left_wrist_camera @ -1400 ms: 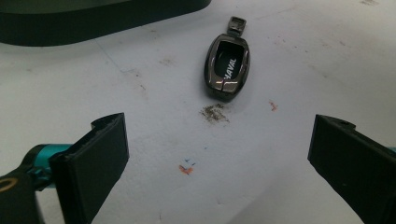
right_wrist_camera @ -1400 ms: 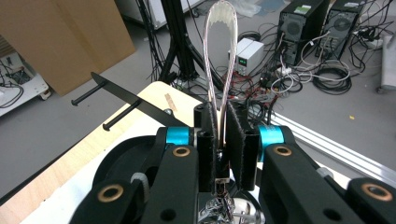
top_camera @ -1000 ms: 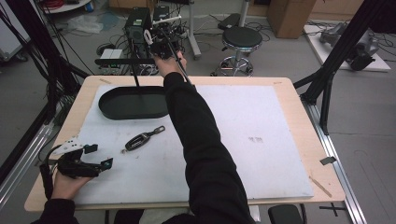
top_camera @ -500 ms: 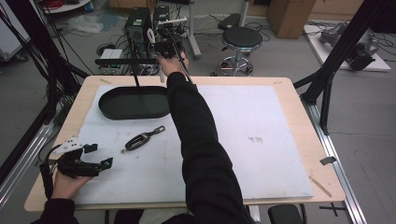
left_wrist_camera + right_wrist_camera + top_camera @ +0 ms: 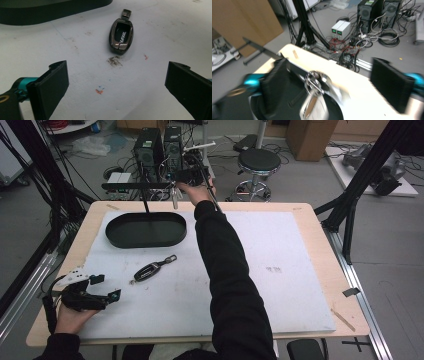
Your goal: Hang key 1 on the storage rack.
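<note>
— Two things to hang, by my reading, and one looks done. The key bunch point(image 5: 313, 100) dangles from the far end of the rack's bar point(image 5: 135, 185), out past the back edge of the worktop point(image 5: 300, 270).

— Is your right tool point(image 5: 329, 82) off it?

— Its jaws have just been opening. In the right gripper view they stand wide, one on each side of the bunch, with neither pad on it. The keys sit between them, but the weight seems to be on the bar. That view is blurred, so I can't swear the ring is seated properly.

— And the other item?

— The key fob point(image 5: 121, 35) lies flat on the white mat, near the front of the rack's oval base point(image 5: 145, 229) but apart from it, untouched. Its loop end points away from my left tool point(image 5: 116, 75).

— What is the left one doing?

— It rests at the near left corner of the worktop, released, with nothing between the jaws. The fob is straight ahead of it, a little way off.

— So how far along are you?

— About halfway, I'd judge. What remains is backing the right tool clear without nudging the bunch, then picking up the fob and getting its loop onto the bar. The fob lies low and flat, so I expect that grasp to be the fiddly part.
</note>
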Tool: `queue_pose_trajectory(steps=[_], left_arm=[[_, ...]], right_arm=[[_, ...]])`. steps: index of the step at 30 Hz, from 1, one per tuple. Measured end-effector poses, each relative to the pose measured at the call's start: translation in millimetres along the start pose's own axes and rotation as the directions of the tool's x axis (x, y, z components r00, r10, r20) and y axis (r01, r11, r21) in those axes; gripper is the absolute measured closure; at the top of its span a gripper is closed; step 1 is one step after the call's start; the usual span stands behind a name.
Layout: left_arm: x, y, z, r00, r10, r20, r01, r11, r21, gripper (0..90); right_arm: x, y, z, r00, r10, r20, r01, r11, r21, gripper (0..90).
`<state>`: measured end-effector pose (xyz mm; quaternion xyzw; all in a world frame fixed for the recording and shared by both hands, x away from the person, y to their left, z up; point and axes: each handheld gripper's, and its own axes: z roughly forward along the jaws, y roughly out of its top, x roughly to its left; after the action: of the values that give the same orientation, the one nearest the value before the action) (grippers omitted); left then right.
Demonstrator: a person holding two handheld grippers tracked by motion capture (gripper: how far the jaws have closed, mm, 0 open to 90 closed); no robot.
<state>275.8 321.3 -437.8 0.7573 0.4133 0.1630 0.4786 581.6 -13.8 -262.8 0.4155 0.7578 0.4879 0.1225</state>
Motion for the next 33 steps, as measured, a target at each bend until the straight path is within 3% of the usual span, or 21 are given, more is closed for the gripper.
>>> queue_pose_trajectory(steps=[3, 15, 24, 29, 33], left_arm=[[-0.2, 0.0, 0.3, 1.0000, 0.000, -0.003, 0.000, 1.0000, 0.002, 5.6], [-3.6, 1.2, 1.2, 1.0000, 0.006, 0.000, -0.006, 1.0000, 0.006, 5.6], [-3.8, 1.4, 1.4, 1.0000, 0.005, -0.006, -0.005, 0.9999, 0.009, 5.6], [-4.7, 1.3, 1.7, 0.9999, 0.009, -0.005, -0.009, 0.9998, 0.017, 5.6], [-5.8, 0.9, 1.8, 0.9999, 0.009, -0.008, -0.009, 0.9998, 0.019, 5.7]], right_arm=[[-6.3, -5.7, -5.4, 0.9992, -0.033, -0.022, 0.034, 0.9988, 0.035, 0.7], [-16.3, -22.8, -32.8, 0.9920, -0.125, -0.020, 0.126, 0.9903, 0.059, 0.7], [-22.1, -36.2, -53.5, 0.9899, -0.136, -0.040, 0.139, 0.9883, 0.064, 0.7], [-30.6, -47.7, -64.6, 0.9915, -0.120, -0.050, 0.124, 0.9878, 0.094, 0.7], [-35.4, -58.0, -75.2, 0.9914, -0.115, -0.063, 0.120, 0.9890, 0.087, 0.7]])
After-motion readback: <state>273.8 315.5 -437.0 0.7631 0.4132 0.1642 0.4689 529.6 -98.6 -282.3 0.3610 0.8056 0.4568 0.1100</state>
